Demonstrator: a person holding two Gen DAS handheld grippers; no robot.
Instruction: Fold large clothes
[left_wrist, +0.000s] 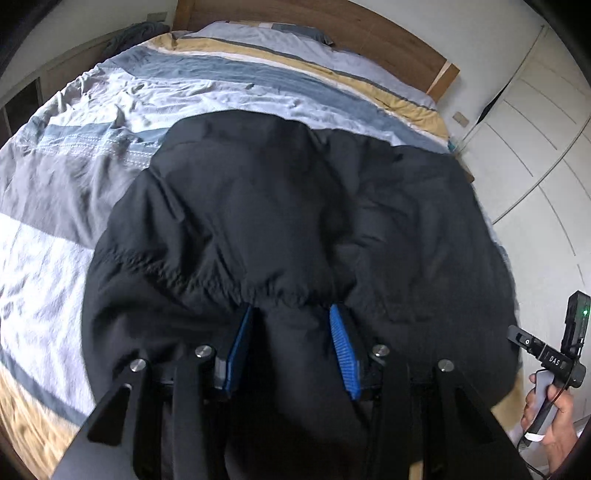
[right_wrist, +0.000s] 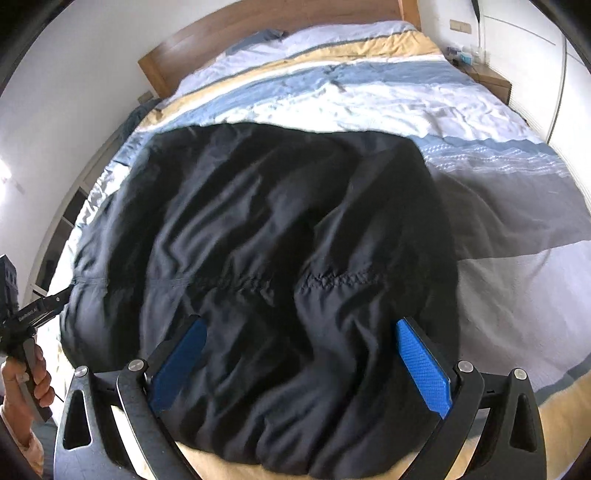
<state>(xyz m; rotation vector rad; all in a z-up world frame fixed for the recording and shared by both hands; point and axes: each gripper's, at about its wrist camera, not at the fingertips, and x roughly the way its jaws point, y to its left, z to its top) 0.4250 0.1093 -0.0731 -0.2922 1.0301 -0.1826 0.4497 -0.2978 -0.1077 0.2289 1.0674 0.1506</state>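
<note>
A large black jacket (left_wrist: 280, 206) lies spread on the bed, with a gathered elastic seam across it; it also shows in the right wrist view (right_wrist: 266, 229). My left gripper (left_wrist: 291, 314) has its blue pads partly closed with a bunch of the jacket's black fabric between them at the seam. My right gripper (right_wrist: 301, 325) is wide open just above the jacket's near edge, with fabric lying between and under its blue pads (right_wrist: 424, 369) but not pinched. The right gripper's body shows at the right edge of the left wrist view (left_wrist: 554, 354), held in a hand.
The bed (left_wrist: 92, 122) has a striped blue, white, grey and yellow duvet and a wooden headboard (left_wrist: 332, 33). White wardrobe doors (left_wrist: 528, 122) stand to one side. A bedside table (right_wrist: 491, 79) is by the headboard. The left gripper's handle and hand (right_wrist: 26, 354) show at left.
</note>
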